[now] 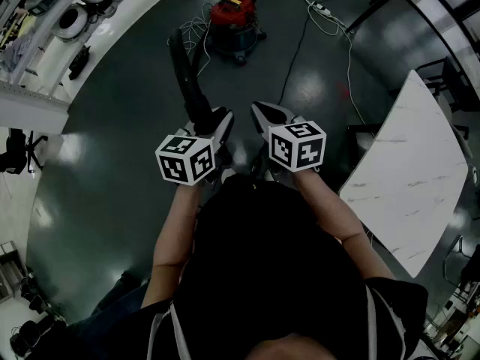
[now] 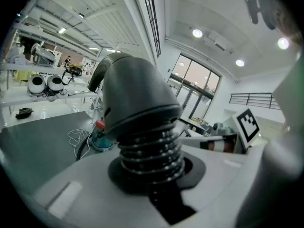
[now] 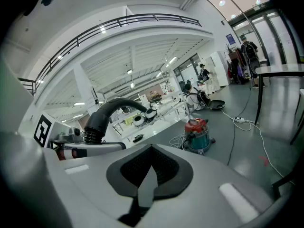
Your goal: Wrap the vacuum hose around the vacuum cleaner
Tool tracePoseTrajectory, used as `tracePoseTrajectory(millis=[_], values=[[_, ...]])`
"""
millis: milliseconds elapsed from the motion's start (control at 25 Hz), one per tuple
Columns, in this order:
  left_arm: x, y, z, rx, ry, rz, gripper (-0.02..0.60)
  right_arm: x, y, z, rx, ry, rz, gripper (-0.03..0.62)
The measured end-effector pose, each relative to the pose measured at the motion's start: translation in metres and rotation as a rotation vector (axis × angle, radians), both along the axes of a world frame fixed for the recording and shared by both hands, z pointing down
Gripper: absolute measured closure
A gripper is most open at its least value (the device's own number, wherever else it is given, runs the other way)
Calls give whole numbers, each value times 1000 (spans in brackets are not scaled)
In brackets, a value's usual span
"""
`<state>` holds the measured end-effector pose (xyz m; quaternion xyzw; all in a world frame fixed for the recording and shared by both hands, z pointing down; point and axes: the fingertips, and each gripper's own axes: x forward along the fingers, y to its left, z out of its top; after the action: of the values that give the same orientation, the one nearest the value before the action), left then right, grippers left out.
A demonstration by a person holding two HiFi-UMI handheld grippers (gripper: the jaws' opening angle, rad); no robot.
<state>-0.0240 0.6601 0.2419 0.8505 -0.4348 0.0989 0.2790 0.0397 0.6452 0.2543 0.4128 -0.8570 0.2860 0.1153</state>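
Observation:
A red and teal vacuum cleaner [image 1: 236, 22] stands on the dark floor some way ahead of me; it also shows in the left gripper view [image 2: 100, 137] and the right gripper view [image 3: 198, 134]. My left gripper [image 1: 216, 122] is shut on the black vacuum hose [image 1: 191, 81] near its end. Its pads [image 2: 190, 167] clamp the ribbed cuff of the hose [image 2: 142, 108], and the curved end piece rises above the jaws. My right gripper [image 1: 266, 115] is beside it, shut and empty [image 3: 149, 172]. From there I see the hose [image 3: 111, 109] arching over the left gripper [image 3: 71, 144].
A white marble-look table [image 1: 412, 163] stands at my right. Black and white cables [image 1: 322, 10] run across the floor near the vacuum, with a white coil [image 1: 196, 27] beside it. A long bench with white round devices [image 1: 71, 21] lines the left. People [image 3: 247, 49] stand far off.

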Motion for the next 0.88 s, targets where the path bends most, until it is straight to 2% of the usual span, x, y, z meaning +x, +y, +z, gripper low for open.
tracePoseTrajectory(millis=[560,880], values=[[4,1,3,-6,-2,15,505,0,1,10,-31,-6,2,597],[4,-9,0,-15,20,28,505,-2,-2,16,-51,-13,-5,597]])
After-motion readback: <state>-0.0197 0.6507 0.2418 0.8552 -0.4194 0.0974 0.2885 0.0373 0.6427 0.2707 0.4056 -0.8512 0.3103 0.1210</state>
